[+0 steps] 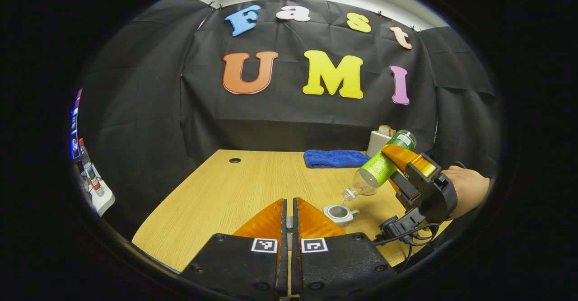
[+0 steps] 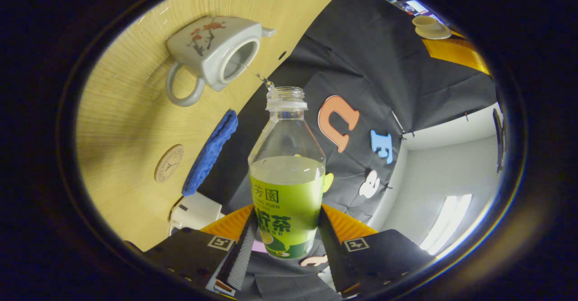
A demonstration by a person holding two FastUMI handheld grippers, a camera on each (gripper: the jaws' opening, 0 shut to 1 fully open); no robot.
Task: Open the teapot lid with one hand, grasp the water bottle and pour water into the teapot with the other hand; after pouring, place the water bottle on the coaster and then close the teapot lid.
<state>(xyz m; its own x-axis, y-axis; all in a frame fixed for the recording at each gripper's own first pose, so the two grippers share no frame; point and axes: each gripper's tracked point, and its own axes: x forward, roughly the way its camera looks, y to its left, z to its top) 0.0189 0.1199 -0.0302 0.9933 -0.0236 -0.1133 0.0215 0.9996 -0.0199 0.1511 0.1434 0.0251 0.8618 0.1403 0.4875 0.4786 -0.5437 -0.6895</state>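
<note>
The open white teapot [image 1: 339, 213] [image 2: 216, 50] stands on the wooden table [image 1: 235, 192]. My right gripper [image 1: 397, 156] [image 2: 286, 210] is shut on the green-labelled water bottle [image 1: 381, 167] [image 2: 286, 188], which is uncapped and tilted mouth-down just above the teapot's opening. A thin stream of water runs from the bottle's mouth into the pot in the right gripper view. My left gripper [image 1: 290, 204] hovers near the pot's left, fingers nearly together. In the right gripper view the teapot lid [image 2: 431, 27] hangs at that gripper's fingers [image 2: 456, 52]. The round coaster [image 2: 169, 163] lies beyond the teapot, bare.
A folded blue cloth [image 1: 335, 158] [image 2: 210, 152] lies at the table's back edge, next to a white box [image 1: 378, 142] [image 2: 196, 210]. A cable hole [image 1: 235, 160] sits at the far left of the tabletop. Bottles stand on a shelf [image 1: 92, 179] off the table's left.
</note>
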